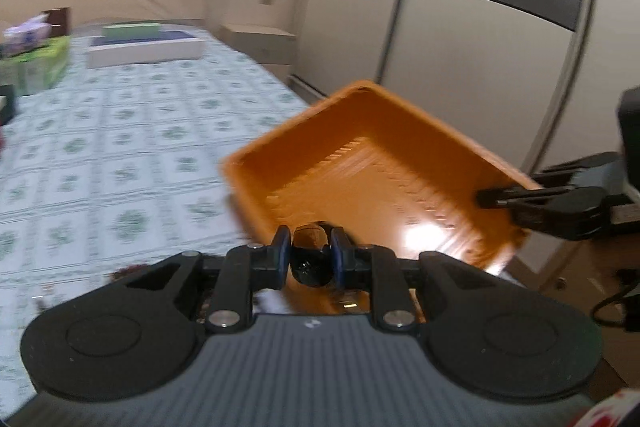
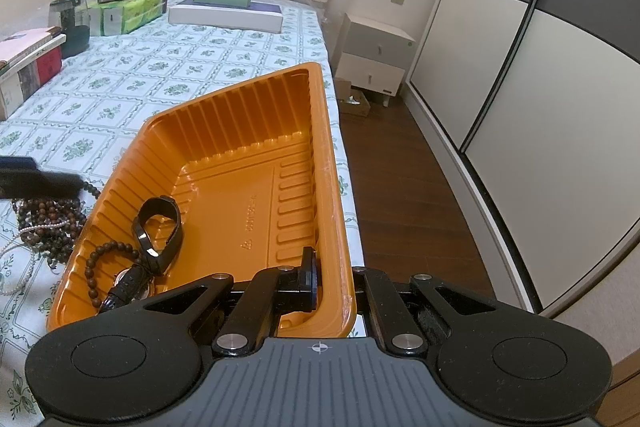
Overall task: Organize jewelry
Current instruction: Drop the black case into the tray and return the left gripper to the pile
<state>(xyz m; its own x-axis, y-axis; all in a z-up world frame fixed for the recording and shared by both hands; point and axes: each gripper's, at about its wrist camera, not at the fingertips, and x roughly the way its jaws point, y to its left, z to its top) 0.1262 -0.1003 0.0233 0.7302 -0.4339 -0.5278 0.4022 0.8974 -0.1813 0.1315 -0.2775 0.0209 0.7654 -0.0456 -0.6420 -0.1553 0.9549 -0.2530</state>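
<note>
Floral-sheeted bed (image 2: 192, 67) carries a ribbed orange plastic tray (image 2: 240, 163) at its right edge; right claw (image 2: 332, 275) clamps the tray's rim, left claw (image 1: 308, 251) grips a dark rounded object (image 1: 310, 257).

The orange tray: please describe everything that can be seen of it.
The orange tray looks like thin glossy plastic, rectangular, with ribbed walls and a flat embossed floor. It lies at the bed's edge on the patterned sheet. The right gripper pinches its near right wall. Inside its near left corner lie a black watch and a dark bead bracelet.
</note>
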